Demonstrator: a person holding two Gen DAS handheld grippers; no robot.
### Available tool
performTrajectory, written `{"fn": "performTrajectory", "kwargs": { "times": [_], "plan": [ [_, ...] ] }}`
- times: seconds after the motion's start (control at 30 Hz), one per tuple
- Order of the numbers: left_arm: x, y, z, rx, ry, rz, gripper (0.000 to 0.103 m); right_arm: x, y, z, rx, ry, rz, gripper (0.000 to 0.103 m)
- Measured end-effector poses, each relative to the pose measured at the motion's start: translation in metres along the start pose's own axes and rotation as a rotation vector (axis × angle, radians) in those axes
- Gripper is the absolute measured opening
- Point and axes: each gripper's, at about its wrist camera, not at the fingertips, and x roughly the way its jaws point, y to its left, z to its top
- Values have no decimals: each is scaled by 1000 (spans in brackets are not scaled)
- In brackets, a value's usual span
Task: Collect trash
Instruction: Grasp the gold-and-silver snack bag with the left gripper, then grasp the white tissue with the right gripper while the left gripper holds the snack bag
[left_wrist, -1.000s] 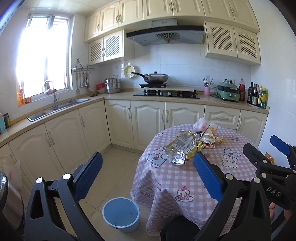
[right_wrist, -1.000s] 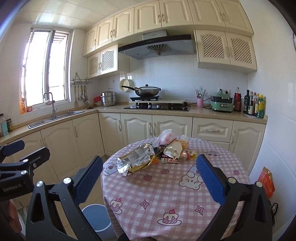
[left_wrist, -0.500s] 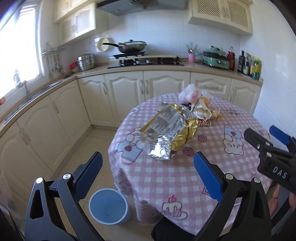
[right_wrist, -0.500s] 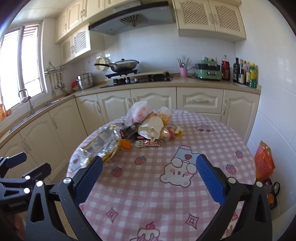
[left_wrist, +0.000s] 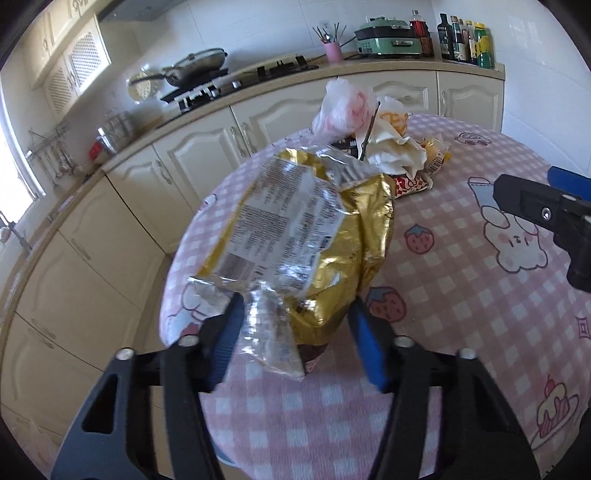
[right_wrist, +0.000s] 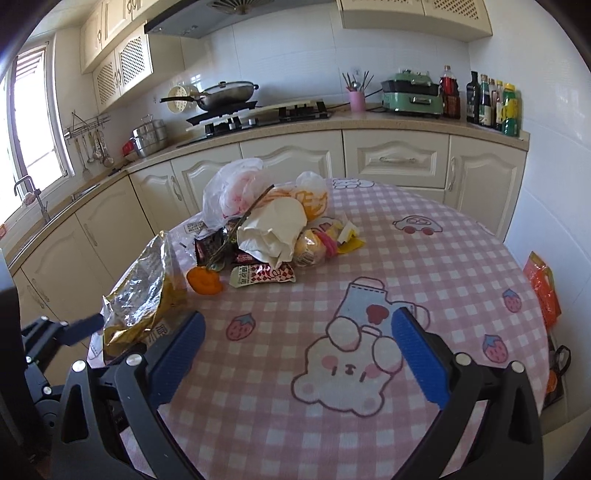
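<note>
L gripper (left_wrist: 295, 328) jaws closing round gold foil bag (left_wrist: 306, 236) at table (left_wrist: 461, 314) edge, pads not pressing yet. R gripper (right_wrist: 295, 358) wide open, empty, hovering over cloth near trash pile (right_wrist: 273, 221), prob next.

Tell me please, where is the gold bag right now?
The gold bag lies at the table's left edge, its near end between the left gripper's closing jaws, just left of the trash pile.

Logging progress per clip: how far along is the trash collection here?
Nothing looks collected yet. The left gripper is closing around the gold snack bag; the right gripper hangs open and empty. The wrapper pile is left on the table.
</note>
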Motion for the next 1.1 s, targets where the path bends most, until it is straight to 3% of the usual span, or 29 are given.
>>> {"fn": "performTrajectory", "kwargs": {
  "times": [0.17, 0.27, 0.37, 0.43, 0.57, 0.77, 0.9, 1.1],
  "plan": [
    [-7, 20, 9, -100, -66, -104, 14, 21, -1, 14, -3, 17, 9, 98],
    [-15, 35, 17, -179, -128, -162, 11, 33, 1, 22, -24, 14, 10, 98],
    [-24, 45, 25, -227, -190, -169, 10, 45, 6, 31, -43, 18, 14, 97],
    [-28, 54, 30, -270, -228, -179, 10, 54, 10, 39, -62, 17, 9, 80],
    [-26, 64, 36, -321, -266, -157, 10, 69, 22, 52, -132, 30, -35, 71],
    [-13, 73, 39, -349, -238, -181, 10, 102, 37, 62, -255, 94, -96, 46],
    [-11, 80, 39, -360, -232, -200, 10, 110, 39, 66, -291, 93, -106, 11],
    [-24, 91, 34, -384, -258, -228, 10, 77, 32, 74, -239, 19, -57, 8]
  ]
}}
